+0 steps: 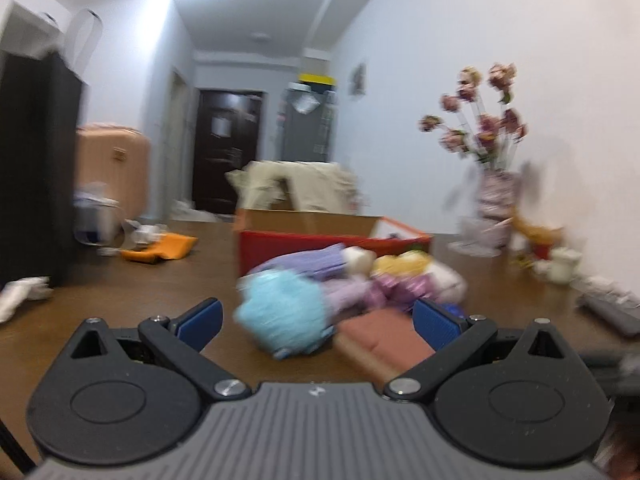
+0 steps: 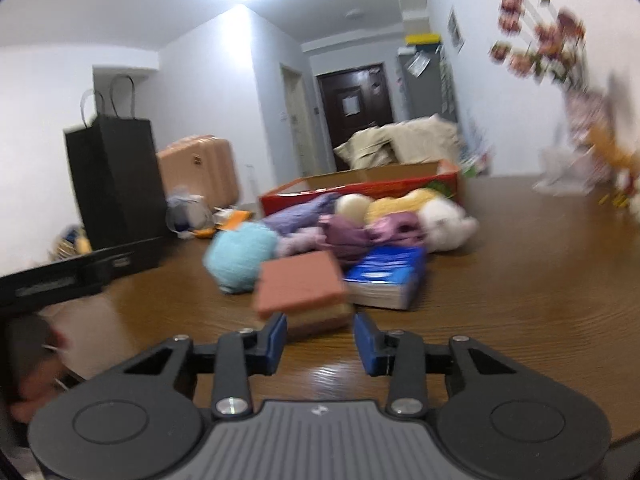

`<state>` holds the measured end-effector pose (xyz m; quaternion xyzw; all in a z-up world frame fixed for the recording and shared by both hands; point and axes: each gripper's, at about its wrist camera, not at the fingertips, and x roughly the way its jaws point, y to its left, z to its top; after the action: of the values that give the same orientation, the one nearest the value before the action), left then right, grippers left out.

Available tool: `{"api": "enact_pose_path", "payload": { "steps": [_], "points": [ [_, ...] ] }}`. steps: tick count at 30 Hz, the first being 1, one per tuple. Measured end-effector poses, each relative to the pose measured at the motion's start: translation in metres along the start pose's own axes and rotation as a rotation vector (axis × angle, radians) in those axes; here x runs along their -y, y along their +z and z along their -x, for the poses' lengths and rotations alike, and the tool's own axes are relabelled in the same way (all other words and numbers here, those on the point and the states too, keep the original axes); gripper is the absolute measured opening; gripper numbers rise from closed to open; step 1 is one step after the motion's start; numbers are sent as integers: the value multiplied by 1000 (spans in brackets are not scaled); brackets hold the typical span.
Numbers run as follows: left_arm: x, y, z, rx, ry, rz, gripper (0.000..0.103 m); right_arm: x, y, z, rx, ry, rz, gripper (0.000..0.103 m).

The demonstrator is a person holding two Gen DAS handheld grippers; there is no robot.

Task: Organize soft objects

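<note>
risk one: my right gripper (image 2: 320,340) is spread wide and holds nothing, just short of the brown sponge block (image 2: 300,286), which leans on the blue tissue pack (image 2: 384,276); closing now may drag both. left gripper (image 1: 316,320) is also wide and empty near the teal yarn ball (image 1: 280,316). blur is heavy, so contact seems absent. red box (image 2: 360,188) sits behind the pile.

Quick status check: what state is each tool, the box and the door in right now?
Left tool: open, holding nothing.
Right tool: open, holding nothing, just short of the brick-red sponge block.
Red cardboard box: flaps open, behind the soft pile.
Dark door: closed.
</note>
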<state>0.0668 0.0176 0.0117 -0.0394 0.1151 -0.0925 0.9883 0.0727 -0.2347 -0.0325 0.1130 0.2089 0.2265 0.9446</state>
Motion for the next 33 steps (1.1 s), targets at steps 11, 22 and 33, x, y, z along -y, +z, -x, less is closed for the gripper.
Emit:
{"api": "enact_pose_path", "payload": {
  "steps": [11,22,33],
  "points": [
    [-2,22,-143,-386,-230,44,51,28,14,-55,-75,71,-244,37],
    [-2,-2,-84,-463,-246,259,42,48,24,-42,-43,6,-245,37],
    [-3,-10,-77,-444,-233,323,32,52,28,-40,-139,24,-251,28]
  ]
}}
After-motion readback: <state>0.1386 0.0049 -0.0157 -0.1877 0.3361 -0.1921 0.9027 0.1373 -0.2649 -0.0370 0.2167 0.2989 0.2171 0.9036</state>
